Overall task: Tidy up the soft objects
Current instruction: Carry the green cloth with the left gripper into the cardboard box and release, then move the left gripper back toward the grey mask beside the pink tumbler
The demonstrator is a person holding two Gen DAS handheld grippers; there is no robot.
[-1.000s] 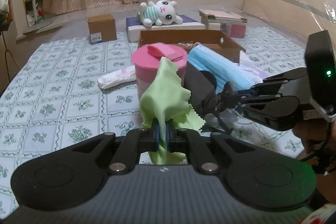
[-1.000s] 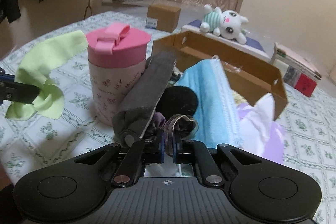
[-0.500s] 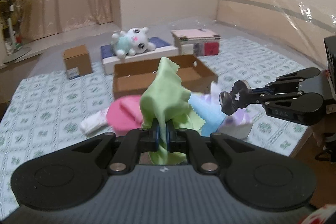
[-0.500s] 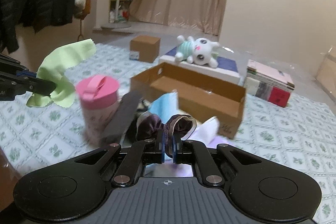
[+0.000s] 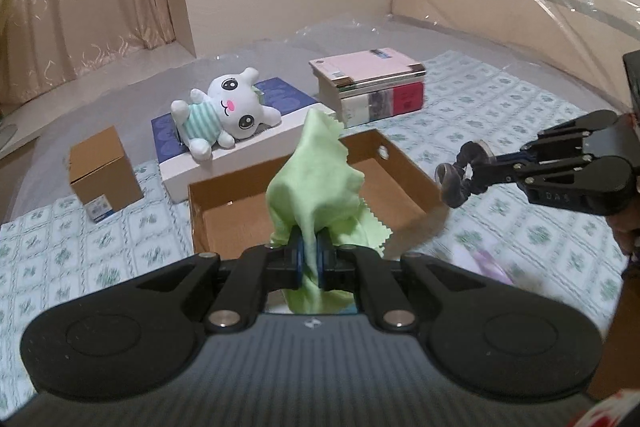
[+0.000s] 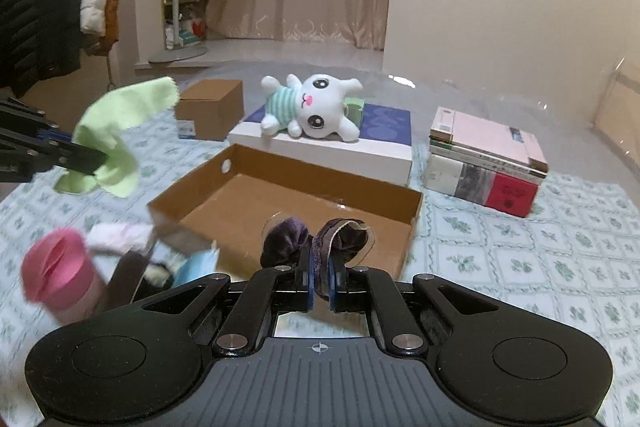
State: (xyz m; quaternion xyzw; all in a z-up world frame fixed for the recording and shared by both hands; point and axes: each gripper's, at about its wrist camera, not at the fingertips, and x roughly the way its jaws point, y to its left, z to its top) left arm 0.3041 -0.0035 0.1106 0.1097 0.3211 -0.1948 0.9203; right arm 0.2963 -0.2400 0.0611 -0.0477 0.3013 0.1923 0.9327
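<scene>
Jaws of both grippers are pinched shut: left gripper [image 5: 309, 254] on a limp light-green microfibre cloth [image 5: 316, 187], right gripper [image 6: 320, 281] on a dark purple velvet scrunchie [image 6: 316, 239], both above the open brown cardboard box [image 6: 414, 211]. Both are light and floppy; grip bunched folds.

You have two cardboard boxes: one open tray box [image 6: 288, 203] and one small closed box [image 6: 210, 109]. You have one plush toy [image 6: 310, 107], one green cloth [image 5: 316, 183], one purple scrunchie [image 6: 316, 237], one pink-lidded cup [image 6: 58, 273], one stack of books [image 6: 486, 159], and one flat white box [image 6: 328, 143].
</scene>
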